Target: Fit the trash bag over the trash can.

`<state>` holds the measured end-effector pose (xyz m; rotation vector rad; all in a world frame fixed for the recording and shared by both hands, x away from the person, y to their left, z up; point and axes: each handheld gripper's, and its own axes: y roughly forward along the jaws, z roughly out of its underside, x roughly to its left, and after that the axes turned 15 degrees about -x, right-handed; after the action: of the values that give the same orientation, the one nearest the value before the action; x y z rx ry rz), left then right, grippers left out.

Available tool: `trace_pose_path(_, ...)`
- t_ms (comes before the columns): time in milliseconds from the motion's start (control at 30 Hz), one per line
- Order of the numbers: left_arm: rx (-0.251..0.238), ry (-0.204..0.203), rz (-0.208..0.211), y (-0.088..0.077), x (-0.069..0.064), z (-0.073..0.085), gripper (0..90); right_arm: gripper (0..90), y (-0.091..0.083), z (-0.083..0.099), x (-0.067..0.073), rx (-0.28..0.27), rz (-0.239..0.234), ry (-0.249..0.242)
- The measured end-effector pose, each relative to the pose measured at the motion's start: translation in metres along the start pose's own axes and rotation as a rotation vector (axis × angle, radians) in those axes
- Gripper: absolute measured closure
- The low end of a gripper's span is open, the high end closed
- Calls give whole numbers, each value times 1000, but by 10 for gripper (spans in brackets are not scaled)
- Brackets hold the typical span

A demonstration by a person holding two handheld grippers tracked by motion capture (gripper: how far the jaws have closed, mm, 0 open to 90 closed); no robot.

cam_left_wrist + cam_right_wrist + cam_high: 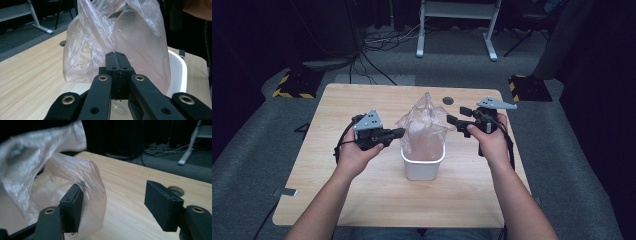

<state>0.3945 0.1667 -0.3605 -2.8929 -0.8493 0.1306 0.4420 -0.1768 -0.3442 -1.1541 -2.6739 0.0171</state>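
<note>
A wooden table [362, 200] stands on grey carpet, with the person's forearms coming in from the near edge. On the left, the left hand [354, 156] holds the left gripper [398, 132] level, its tip pointing right at the plastic bag [424, 127]. In the left gripper view the two black jaws are pressed flat together at their tips, just in front of the bag's crinkled film; whether a fold of film is pinched between them cannot be told.

In the middle of the table a small white bin [423, 167] stands upright. The thin, pinkish clear bag sits inside it and rises well above its rim, puffed out and bunched to a peak at the top. In the left gripper view the bin's white rim [180, 72] curves round at the right, behind the bag [140, 42].

On the right, the right hand [489, 142] holds the right gripper [453, 121], pointing left at the bag's upper right side. In the right gripper view its jaws stand wide apart; the bag [75, 177] drapes against the left finger [72, 207], while the right finger [162, 205] is clear over bare wood. Nothing is pinched.

A round hole [448, 100] lies in the table just beyond the bag, near the far edge.
</note>
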Motion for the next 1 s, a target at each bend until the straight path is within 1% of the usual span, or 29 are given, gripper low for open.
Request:
trace_pose_path(33,-1,-6,6,0,-2,0,899,337,-3,-3,0,-14,-12,20)
trace_pose_path(67,-6,-1,10,1,-4,0,899,336,-6,-5,1,-25,-13,19)
trace_pose_path(100,-7,14,7,1,-4,-1,899,336,-8,-8,3,-34,-13,-4)
trace_pose_path(133,-7,14,7,1,-4,-1,899,336,-8,-8,3,-34,-13,-4)
trace_pose_path(167,-10,9,6,2,-6,-2,899,331,-12,-14,11,-41,-14,-53)
trace_pose_path(200,-12,8,6,2,-7,-2,899,323,-14,-16,15,-45,-18,-68)
trace_pose_path(233,-12,8,6,2,-7,-2,900,313,-15,-19,18,-50,-20,-82)
trace_pose_path(267,-10,22,3,2,-7,-3,900,313,-15,-19,18,-50,-20,-82)
trace_pose_path(300,-10,17,4,3,-8,-3,900,315,-15,-20,22,-54,-26,-89)
trace_pose_path(333,-8,25,6,3,-10,-4,900,319,-13,-20,25,-29,-29,-94)
trace_pose_path(367,-8,25,6,3,-10,-4,900,319,-13,-20,25,-29,-29,-94)
trace_pose_path(400,-10,19,12,3,-12,-4,900,319,-10,-18,25,7,-5,-106)
trace_pose_path(433,-9,31,11,3,-12,-4,900,321,-6,-14,22,52,38,-139)
trace_pose_path(467,-11,23,14,4,-13,-4,899,324,-1,-10,19,74,66,-155)
trace_pose_path(500,-8,27,15,4,-13,-4,900,325,2,-7,17,87,79,-158)
trace_pose_path(567,-1,32,10,6,-13,-3,899,316,14,7,10,113,103,-148)
trace_pose_path(633,-1,30,3,6,-13,-3,898,314,15,8,10,110,96,-143)
trace_pose_path(700,-7,31,1,6,-13,-3,898,308,16,9,15,91,67,-144)
trace_pose_path(733,-12,32,-4,5,-12,-4,898,304,14,6,19,78,55,-148)
trace_pose_path(767,-15,26,-5,4,-12,-5,899,304,9,-3,22,45,48,-154)
trace_pose_path(800,-15,26,-5,4,-12,-5,899,304,9,-3,22,45,48,-154)
trace_pose_path(833,-13,34,-15,4,-11,-5,899,301,6,-8,23,22,44,-151)
trace_pose_path(867,-11,29,-18,3,-11,-4,899,294,-2,-18,23,-13,28,-131)
trace_pose_path(900,-12,20,-17,4,-12,-4,899,294,-5,-23,22,-26,13,-124)
trace_pose_path(933,-13,19,-17,4,-12,-4,899,296,-7,-26,20,-36,4,-115)
trace_pose_path(1000,-15,16,-19,4,-13,-4,898,308,-14,-31,19,-61,-3,-95)
